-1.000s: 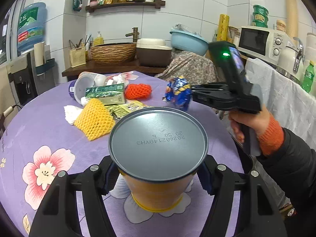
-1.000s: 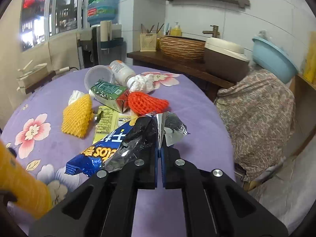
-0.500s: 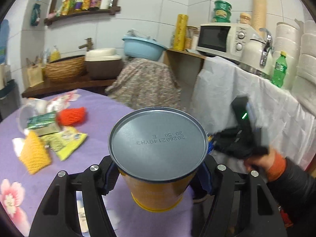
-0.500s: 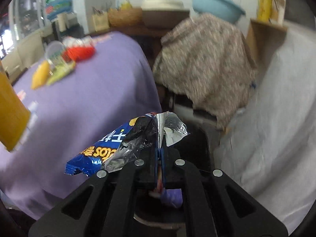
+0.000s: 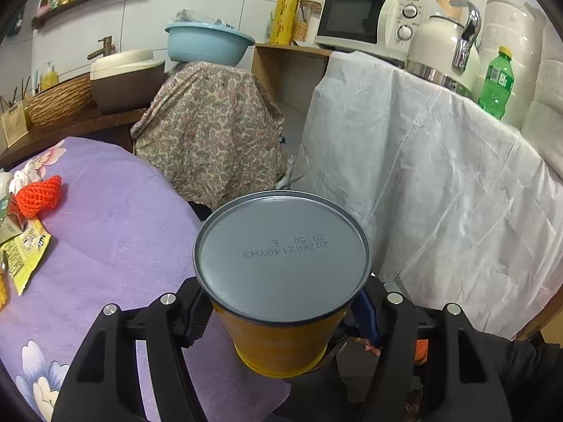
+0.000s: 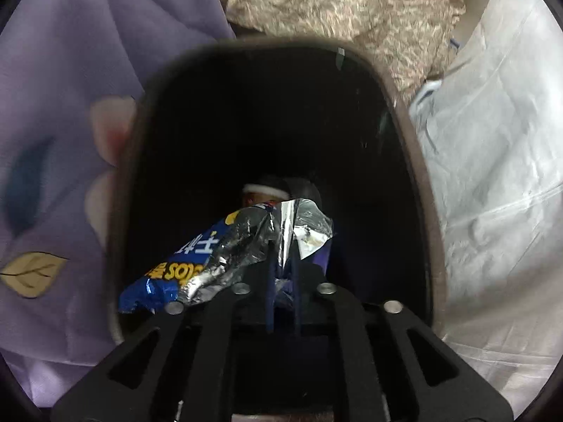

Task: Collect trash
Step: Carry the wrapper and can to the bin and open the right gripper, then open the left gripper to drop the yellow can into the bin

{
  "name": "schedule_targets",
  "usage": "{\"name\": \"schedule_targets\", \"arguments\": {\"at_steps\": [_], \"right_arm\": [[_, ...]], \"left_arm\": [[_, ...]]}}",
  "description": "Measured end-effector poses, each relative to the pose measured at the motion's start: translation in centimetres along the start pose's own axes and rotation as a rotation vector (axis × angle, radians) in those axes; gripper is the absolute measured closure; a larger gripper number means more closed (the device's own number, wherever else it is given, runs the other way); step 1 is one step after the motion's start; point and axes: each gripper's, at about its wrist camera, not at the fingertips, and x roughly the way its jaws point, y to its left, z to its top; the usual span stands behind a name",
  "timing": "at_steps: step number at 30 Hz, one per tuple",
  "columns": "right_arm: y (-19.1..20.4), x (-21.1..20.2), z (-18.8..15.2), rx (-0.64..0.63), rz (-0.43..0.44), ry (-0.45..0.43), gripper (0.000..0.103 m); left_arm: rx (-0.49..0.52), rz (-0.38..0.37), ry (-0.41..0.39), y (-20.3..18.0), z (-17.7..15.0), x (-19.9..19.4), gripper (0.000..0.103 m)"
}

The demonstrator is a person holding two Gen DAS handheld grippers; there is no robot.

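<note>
My left gripper (image 5: 281, 316) is shut on a yellow can (image 5: 281, 246), held upside down so its grey base with a printed date faces the camera, past the table's edge. My right gripper (image 6: 283, 270) points steeply down into the mouth of a dark bin (image 6: 123, 176). Its jaws are opening, with a narrow gap between the blue pads. A crumpled blue and silver snack wrapper (image 6: 218, 249) still hangs between them, over the bin's opening. Some earlier trash (image 6: 267, 190) lies deep inside the bin. An orange cuff (image 5: 420, 350) shows behind the can.
The purple flowered tablecloth (image 5: 116, 239) carries a red foam net (image 5: 38, 197) and a yellow-green packet (image 5: 24, 253) at the left. A patterned cloth-covered object (image 5: 211, 133) and a white-draped counter (image 5: 440, 193) with a microwave (image 5: 355, 17) flank the bin.
The left view has swung right, off the table's trash pile toward the counter. The right gripper dropped from above the table to the bin's mouth, and its pads have parted slightly.
</note>
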Motion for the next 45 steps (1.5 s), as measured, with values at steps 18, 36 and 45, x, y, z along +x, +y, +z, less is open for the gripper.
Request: {"name": "schedule_targets", "arguments": {"at_steps": [18,36,45], "right_arm": [[-2.5,-11.4,-7.2,0.128,-0.065,-0.246,0.034],[-4.6,-18.5,-11.9,0.215,-0.159,-0.330,0.023],[-3.1,-19.5,-11.2,0.193,-0.152,-0.370,0.023]], "left_arm": [[0.013,-0.017,0.204,-1.8,0.5,9.7,0.037],[-0.022,-0.003,0.446,-2.6,-1.7,19.1,0.022],[-0.017,0.006,0.283,-2.5,1.5,13.4,0.020]]}}
